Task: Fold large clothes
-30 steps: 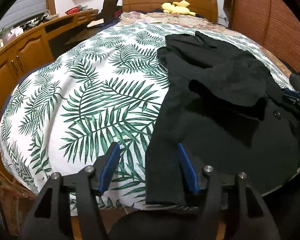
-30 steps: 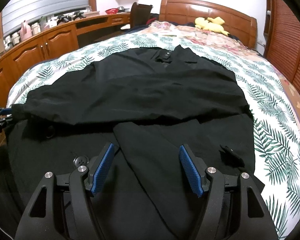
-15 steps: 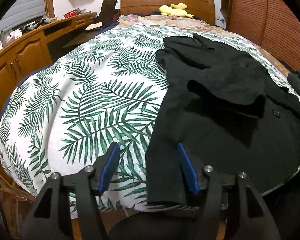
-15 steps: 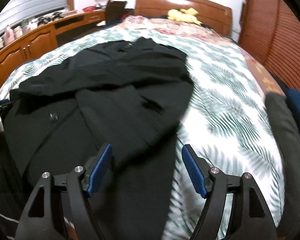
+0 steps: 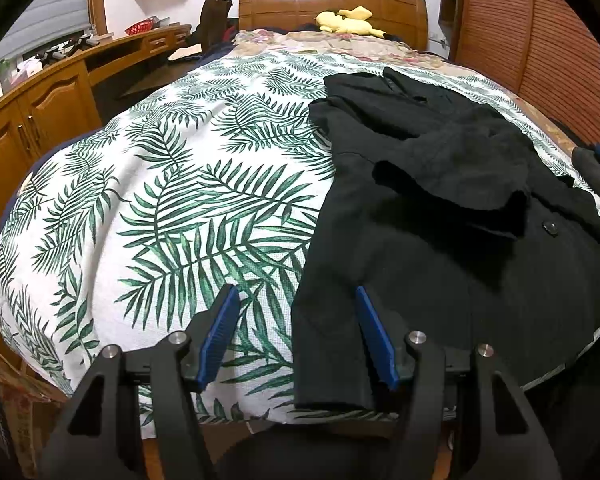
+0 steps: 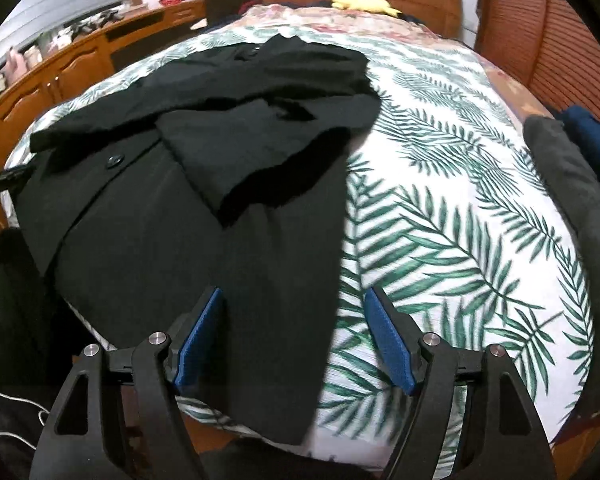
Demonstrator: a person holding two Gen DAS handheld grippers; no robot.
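coat: big black coat (image 5: 440, 248) laid out flat on the bed, hem end toward the foot edge closest to the cameras, collar end up toward the headboard. Both sleeves are folded in across the front, and a couple of dark buttons show on the front panel
bed: leaf-print bedspread (image 5: 172, 184), white with green fronds, covers nearly the whole thing. In the left wrist view the coat sits on the right half; in the right wrist view it's on the left half
left gripper (image 5: 296, 336): hanging over the near bed edge, blue pads spread well apart. The coat's near left hem corner sits right in the gap, closer to the right-hand pad, but I can't see either pad actually pressing the cloth
right gripper (image 6: 296, 340): also spread wide, jaws have just been closing in a bit. The coat's right-side hem edge runs down through the gap with bare bedspread next to it; nothing's pinched
background: wooden headboard (image 5: 332, 0) with a yellow plush toy (image 5: 350, 20) in front of it, wooden cabinets (image 5: 32, 120) down the left wall
right edge: a dark grey rolled-up thing (image 6: 572, 184) with something navy behind it lies along the bed's right side. Can't tell what it is
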